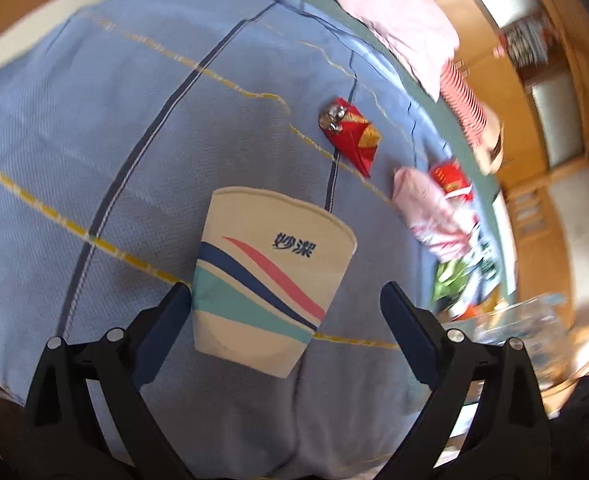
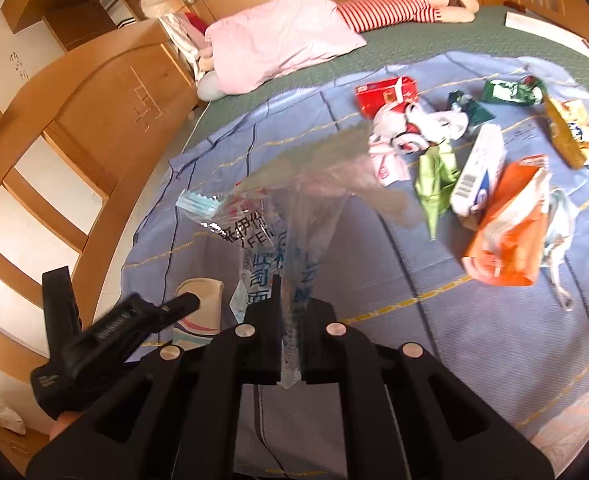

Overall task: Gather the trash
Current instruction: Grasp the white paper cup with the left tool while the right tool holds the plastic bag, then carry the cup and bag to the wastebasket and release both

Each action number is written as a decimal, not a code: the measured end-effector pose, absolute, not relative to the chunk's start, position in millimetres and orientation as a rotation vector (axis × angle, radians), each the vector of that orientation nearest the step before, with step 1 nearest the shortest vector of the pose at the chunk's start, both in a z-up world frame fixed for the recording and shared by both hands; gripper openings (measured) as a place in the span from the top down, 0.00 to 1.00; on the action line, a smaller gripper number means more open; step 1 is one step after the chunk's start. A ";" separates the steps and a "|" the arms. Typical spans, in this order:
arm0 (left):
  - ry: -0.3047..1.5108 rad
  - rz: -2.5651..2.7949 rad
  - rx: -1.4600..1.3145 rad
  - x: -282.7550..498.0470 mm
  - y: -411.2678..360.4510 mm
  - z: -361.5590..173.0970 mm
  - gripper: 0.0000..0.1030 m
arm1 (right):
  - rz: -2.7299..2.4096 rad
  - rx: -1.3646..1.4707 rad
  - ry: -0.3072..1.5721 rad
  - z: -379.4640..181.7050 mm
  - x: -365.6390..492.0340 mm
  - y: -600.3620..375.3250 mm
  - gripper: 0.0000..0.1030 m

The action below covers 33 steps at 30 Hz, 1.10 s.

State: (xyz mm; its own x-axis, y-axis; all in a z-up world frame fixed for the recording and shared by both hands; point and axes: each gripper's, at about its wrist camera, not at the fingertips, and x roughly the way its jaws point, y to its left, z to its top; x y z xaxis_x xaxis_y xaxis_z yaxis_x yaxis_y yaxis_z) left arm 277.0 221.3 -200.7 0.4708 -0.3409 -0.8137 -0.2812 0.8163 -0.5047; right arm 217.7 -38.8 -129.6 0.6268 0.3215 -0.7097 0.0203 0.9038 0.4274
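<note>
Right wrist view showed the right gripper (image 2: 288, 316) clamped on a clear printed plastic wrapper (image 2: 278, 216), its long axis pointing away beyond the fingertips; the left gripper (image 1: 286, 300) stood open around a striped paper cup (image 1: 268, 276).

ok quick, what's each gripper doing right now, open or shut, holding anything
Left gripper: open, fingers either side of the cream paper cup with blue, pink and teal stripes, not pressing it.
Right gripper: shut on the clear printed plastic bag.

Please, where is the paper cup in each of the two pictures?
Left wrist view: the paper cup lies low in the middle, between the open fingers of the left hand-held gripper.
Right wrist view: the paper cup is at lower left, partly behind a gripper finger.
Shared landmark: the blue sheet with yellow lines.
</note>
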 end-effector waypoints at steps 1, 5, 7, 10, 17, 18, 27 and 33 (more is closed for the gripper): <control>1.106 -0.041 -0.611 278.4 217.4 -201.0 0.08 | 0.173 0.420 0.878 -128.6 216.1 -41.8 0.93; 1.128 -0.044 -0.501 284.2 203.9 -205.1 0.10 | 0.157 0.417 0.871 -125.5 211.6 -46.8 0.93; 1.140 -0.036 -0.457 281.9 200.0 -207.8 0.31 | 0.155 0.407 0.866 -123.7 209.5 -47.1 0.93; 1.139 -0.040 -0.469 277.1 203.6 -209.5 0.35 | 0.156 0.381 0.857 -121.0 208.5 -42.8 0.93; 1.013 -0.010 -0.498 263.2 214.2 -180.7 0.36 | 0.149 0.362 0.845 -119.4 207.6 -39.5 0.93; 0.978 0.004 -0.483 260.4 214.2 -171.8 0.36 | 0.148 0.362 0.841 -118.9 207.0 -39.8 0.93; 0.776 -0.204 -0.444 222.7 201.0 -117.2 0.36 | 0.135 0.416 0.628 -58.8 155.6 -129.2 0.93; 0.756 -0.564 -0.394 190.0 143.8 -96.6 0.36 | 0.095 0.322 0.754 -41.8 93.6 -210.9 0.93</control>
State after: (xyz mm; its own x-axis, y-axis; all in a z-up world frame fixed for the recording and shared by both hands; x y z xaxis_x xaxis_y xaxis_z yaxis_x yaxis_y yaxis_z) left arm 190.0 143.8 -96.6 0.5925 -0.6072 -0.5294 0.3348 0.7833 -0.5238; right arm 93.6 -210.9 -41.8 0.7271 0.1995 -0.6570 0.0302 0.9466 0.3209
